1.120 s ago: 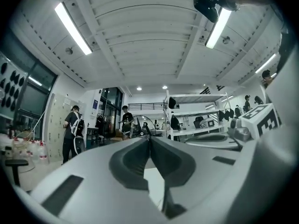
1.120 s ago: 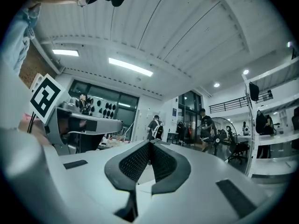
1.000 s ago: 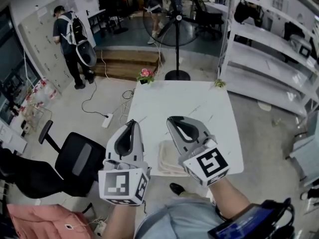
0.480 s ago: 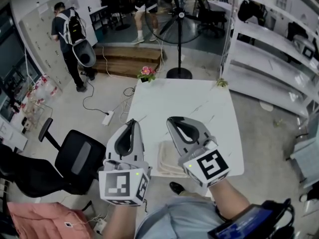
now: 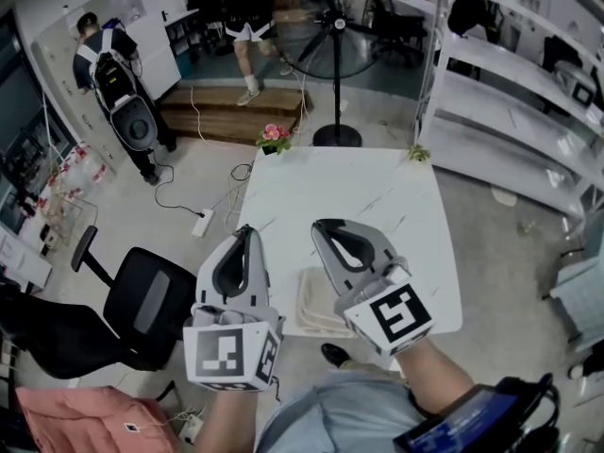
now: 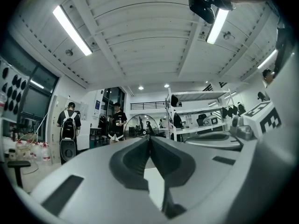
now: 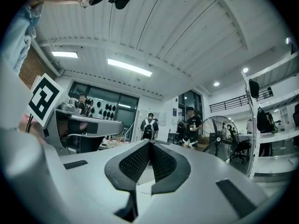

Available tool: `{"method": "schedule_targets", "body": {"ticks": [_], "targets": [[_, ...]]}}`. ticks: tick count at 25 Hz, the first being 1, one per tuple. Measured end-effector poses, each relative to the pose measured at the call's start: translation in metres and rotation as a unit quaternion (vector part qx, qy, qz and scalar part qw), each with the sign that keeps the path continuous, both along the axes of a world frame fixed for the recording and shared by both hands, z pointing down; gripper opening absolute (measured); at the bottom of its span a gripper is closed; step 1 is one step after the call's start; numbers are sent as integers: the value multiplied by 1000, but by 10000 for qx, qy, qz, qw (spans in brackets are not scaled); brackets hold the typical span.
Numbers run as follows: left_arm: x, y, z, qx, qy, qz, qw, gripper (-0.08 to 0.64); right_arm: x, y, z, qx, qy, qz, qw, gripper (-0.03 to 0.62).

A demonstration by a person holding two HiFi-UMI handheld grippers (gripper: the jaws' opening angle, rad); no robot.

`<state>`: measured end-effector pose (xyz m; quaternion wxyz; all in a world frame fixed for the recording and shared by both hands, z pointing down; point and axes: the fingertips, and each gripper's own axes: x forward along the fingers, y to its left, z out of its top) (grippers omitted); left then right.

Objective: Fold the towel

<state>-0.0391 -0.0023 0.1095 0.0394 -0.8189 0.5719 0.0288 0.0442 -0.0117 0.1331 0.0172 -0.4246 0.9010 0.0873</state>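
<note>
Towel (image 5: pixel 314 302) lies folded in a cream stack at the near edge of the white bench (image 5: pixel 349 192). I see it between my two tools, partly covered by the right one. My left hand-held gripper (image 5: pixel 246 231) has its jaws pressed together on nothing, level over the bench's near left edge. My right hand-held gripper (image 5: pixel 322 226) is likewise closed and empty, over the towel. A black office chair (image 5: pixel 142 300) stands left of the bench, and a pedestal fan (image 5: pixel 335 45) stands beyond its far edge.

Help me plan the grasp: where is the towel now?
Head view: the towel lies at the near edge of the white table, between the left gripper and right gripper, partly hidden by the latter.
</note>
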Motion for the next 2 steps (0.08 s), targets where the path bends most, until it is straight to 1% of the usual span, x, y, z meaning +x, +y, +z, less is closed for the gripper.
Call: {"method": "schedule_targets", "body": {"ticks": [2], "targets": [[2,-1,2,-9,-16,16,10000,9,0,-1,1,8,7,-4,10000,12]]}}
